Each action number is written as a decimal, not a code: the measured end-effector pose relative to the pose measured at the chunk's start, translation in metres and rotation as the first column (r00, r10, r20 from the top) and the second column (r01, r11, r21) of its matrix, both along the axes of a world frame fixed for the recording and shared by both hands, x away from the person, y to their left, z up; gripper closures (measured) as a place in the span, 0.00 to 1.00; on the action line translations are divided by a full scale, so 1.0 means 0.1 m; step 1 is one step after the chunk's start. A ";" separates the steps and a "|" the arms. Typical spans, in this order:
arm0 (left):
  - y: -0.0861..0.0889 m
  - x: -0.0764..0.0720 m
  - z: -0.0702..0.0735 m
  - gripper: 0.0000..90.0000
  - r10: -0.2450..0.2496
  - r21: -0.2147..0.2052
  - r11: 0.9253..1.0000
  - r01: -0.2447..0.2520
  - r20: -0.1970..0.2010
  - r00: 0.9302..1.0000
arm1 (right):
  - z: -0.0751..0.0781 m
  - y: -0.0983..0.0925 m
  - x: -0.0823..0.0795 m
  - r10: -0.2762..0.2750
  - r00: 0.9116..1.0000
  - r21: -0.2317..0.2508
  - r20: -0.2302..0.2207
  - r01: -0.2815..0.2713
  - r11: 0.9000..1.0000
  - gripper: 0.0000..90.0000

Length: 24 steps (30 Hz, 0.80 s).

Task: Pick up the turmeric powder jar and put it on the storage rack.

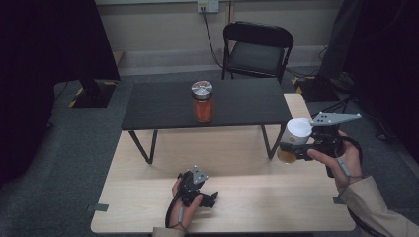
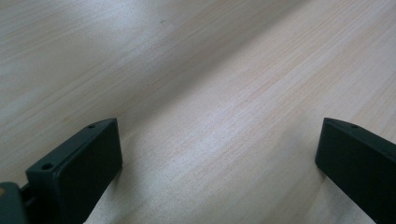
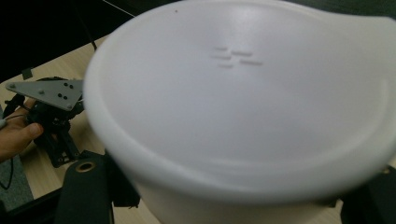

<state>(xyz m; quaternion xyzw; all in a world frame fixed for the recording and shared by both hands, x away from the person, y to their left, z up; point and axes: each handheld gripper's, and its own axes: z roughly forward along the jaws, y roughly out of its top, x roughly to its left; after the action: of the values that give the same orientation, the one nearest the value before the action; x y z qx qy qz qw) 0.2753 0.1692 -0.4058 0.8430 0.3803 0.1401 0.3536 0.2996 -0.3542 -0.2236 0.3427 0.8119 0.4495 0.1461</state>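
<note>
Right gripper (image 1: pixel 295 148) clamped on white-lidded jar (image 1: pixel 295 138) between its jaws (held clear of the table (image 1: pixel 237 197)); left gripper (image 1: pixel 210 197) wide open, nothing between its jaws

Ahead of me a low black table (image 1: pixel 237 103) stands on the far half of my pale wooden tabletop (image 1: pixel 237 197). A jar with orange contents and a silver lid (image 1: pixel 203 102) sits upright near its front edge, about midway. Beyond it, a black folding chair (image 1: pixel 257 49) faces me by the far wall, under a wall socket (image 1: pixel 208 6).
</note>
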 end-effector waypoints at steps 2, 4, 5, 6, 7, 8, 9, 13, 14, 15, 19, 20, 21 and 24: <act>0.00 0.00 0.00 0.00 0.001 -0.001 1.000 -0.001 0.000 1.000 | 0.04 0.00 0.01 0.002 1.000 0.000 0.000 -0.002 1.000 0.34; 0.00 0.00 0.00 0.00 0.000 0.000 1.000 0.000 0.001 1.000 | 0.08 0.01 0.03 0.001 1.000 0.002 -0.001 -0.001 1.000 0.34; 0.00 0.00 0.00 0.00 0.000 0.000 1.000 0.000 0.000 1.000 | 0.10 0.01 0.03 0.003 1.000 0.001 0.000 -0.003 1.000 0.34; 0.00 0.00 0.00 0.00 0.000 0.000 1.000 0.000 0.001 1.000 | 0.13 0.02 0.04 0.006 1.000 -0.003 0.002 -0.006 1.000 0.34; 0.00 0.00 0.00 0.00 0.003 -0.003 1.000 -0.003 0.001 1.000 | 0.15 0.03 0.04 0.007 1.000 -0.006 0.004 -0.007 1.000 0.34; 0.00 0.00 0.00 0.00 0.004 -0.003 1.000 -0.004 0.000 1.000 | 0.17 0.04 0.05 0.008 1.000 -0.008 0.004 -0.008 1.000 0.34; -0.01 0.00 0.00 0.00 0.004 -0.003 1.000 -0.004 0.000 1.000 | 0.20 0.05 0.05 0.012 1.000 -0.009 0.007 -0.012 1.000 0.34; -0.01 0.00 0.00 0.00 0.005 -0.002 1.000 -0.005 0.001 1.000 | 0.28 0.07 0.08 0.026 1.000 0.008 0.007 -0.026 1.000 0.34; -0.01 0.00 0.00 0.00 0.005 -0.002 1.000 -0.005 0.000 1.000 | 0.29 0.08 0.08 0.030 0.999 0.012 0.010 -0.030 0.999 0.34; -0.01 0.00 0.00 0.00 0.005 -0.003 1.000 -0.005 0.001 1.000 | 0.32 0.09 0.09 0.033 0.999 0.013 0.012 -0.033 0.999 0.34; -0.01 0.00 0.00 0.00 0.005 -0.003 1.000 -0.005 -0.001 1.000 | 0.40 0.15 0.10 0.041 0.999 0.009 0.021 -0.041 0.999 0.34; -0.01 0.00 0.00 0.00 0.005 -0.003 1.000 -0.005 -0.001 1.000 | 0.42 0.16 0.11 0.043 0.999 0.006 0.022 -0.043 0.999 0.34; -0.01 0.00 0.00 0.00 0.005 -0.003 1.000 -0.005 0.000 1.000 | 0.44 0.18 0.11 0.044 0.999 0.002 0.021 -0.044 0.999 0.34; -0.01 0.00 0.00 0.00 0.005 -0.003 1.000 -0.005 -0.001 1.000 | 0.49 0.23 0.14 0.049 0.999 -0.009 0.023 -0.049 0.999 0.34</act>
<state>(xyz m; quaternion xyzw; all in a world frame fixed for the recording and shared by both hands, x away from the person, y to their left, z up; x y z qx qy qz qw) 0.2751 0.1685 -0.4059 0.8416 0.3828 0.1403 0.3543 0.3139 -0.3314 -0.1742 0.3168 0.8203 0.4534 0.1457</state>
